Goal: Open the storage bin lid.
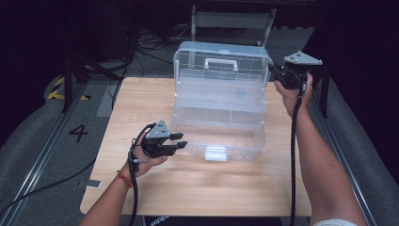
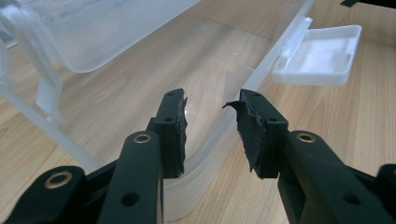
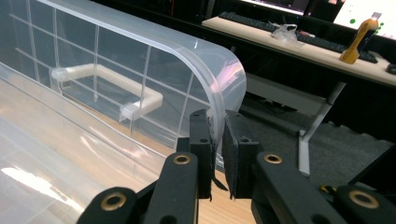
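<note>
A clear plastic storage box (image 1: 216, 141) stands on the wooden table (image 1: 141, 188), its lid (image 1: 221, 61) swung up and back. The lid carries a white handle (image 1: 220, 63), and a white latch (image 1: 215, 153) hangs at the front wall. At the box's front left corner sits my left gripper (image 1: 181, 140), open. In the left gripper view the thin front wall (image 2: 219, 140) runs between the jaws of the left gripper (image 2: 212, 105), with a gap beside the right pad. My right gripper (image 1: 275, 70) is shut on the lid's right edge. The right gripper (image 3: 217, 116) pinches the lid's curved rim (image 3: 229, 70).
An upper tray (image 1: 219, 87) rides above the box's base. A metal frame (image 1: 230, 21) and cables lie behind the table. A "4" (image 1: 77, 133) is marked on the floor at the left. A desk with an orange bottle (image 3: 357, 39) stands farther off.
</note>
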`<state>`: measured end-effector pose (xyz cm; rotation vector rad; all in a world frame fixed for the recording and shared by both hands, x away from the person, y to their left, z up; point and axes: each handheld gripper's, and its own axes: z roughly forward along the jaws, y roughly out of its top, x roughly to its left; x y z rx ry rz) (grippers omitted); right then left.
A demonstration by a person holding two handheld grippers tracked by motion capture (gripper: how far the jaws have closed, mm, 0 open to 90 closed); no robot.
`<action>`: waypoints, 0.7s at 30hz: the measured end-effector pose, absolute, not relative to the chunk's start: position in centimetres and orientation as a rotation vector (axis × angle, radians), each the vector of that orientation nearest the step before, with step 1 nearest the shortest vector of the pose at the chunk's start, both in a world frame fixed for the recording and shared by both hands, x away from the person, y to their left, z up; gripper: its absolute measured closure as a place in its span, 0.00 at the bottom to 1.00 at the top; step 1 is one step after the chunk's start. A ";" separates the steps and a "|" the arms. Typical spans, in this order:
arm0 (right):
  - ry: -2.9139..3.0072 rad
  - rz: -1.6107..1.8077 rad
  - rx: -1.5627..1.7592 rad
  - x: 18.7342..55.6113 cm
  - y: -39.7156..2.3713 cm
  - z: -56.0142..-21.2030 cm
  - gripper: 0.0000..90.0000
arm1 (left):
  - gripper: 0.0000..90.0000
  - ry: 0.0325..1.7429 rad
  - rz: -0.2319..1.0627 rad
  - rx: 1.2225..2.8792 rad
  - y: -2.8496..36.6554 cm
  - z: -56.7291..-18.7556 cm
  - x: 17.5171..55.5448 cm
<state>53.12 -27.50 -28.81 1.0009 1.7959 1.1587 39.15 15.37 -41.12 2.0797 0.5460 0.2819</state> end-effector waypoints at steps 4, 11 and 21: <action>1.808 1.154 1.014 53.9 -27.6 -28.8 0.92 | 0.70 0.542 0.279 2.084 15.4 -41.1 39.2; 1.838 1.136 1.030 55.1 -27.6 -28.7 0.92 | 0.70 0.545 0.269 2.079 15.4 -41.1 39.2; 1.859 1.109 1.065 56.8 -27.5 -28.9 0.91 | 0.70 0.540 0.269 2.079 15.4 -41.2 39.3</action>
